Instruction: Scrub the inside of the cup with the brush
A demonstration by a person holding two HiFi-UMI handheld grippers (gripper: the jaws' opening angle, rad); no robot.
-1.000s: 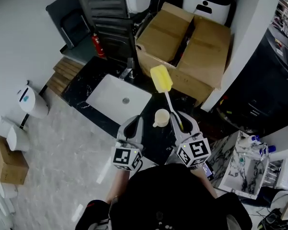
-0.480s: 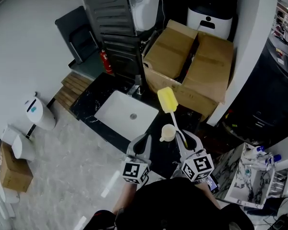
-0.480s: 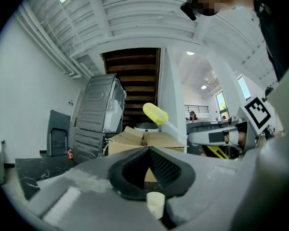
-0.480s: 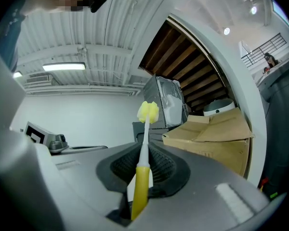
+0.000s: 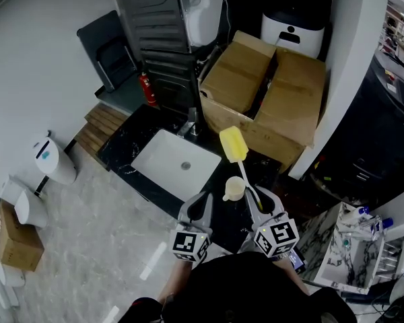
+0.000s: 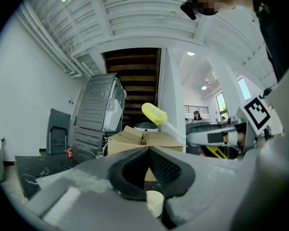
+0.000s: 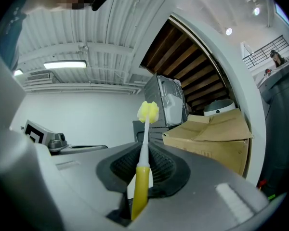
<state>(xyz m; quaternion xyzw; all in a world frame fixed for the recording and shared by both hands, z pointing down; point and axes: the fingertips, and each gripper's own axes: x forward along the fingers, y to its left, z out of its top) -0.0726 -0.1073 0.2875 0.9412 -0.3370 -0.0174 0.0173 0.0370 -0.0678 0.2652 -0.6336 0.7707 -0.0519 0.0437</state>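
You have two claws. Your right claw [image 5: 257, 198] is shut tight on the one brush [image 5: 233, 145]. Your left claw [image 5: 203, 204] is shut and holds nothing. The one cup [image 5: 234, 189] sits between them.

Cup [image 6: 155, 202]: partly masked by the left gripper [image 6: 148, 150], jaws closed.
Brush [image 7: 143, 167]: handle's butt end buried in the right gripper [image 7: 145, 150].
Fire extinguisher [image 5: 147, 89]: label too small to read.
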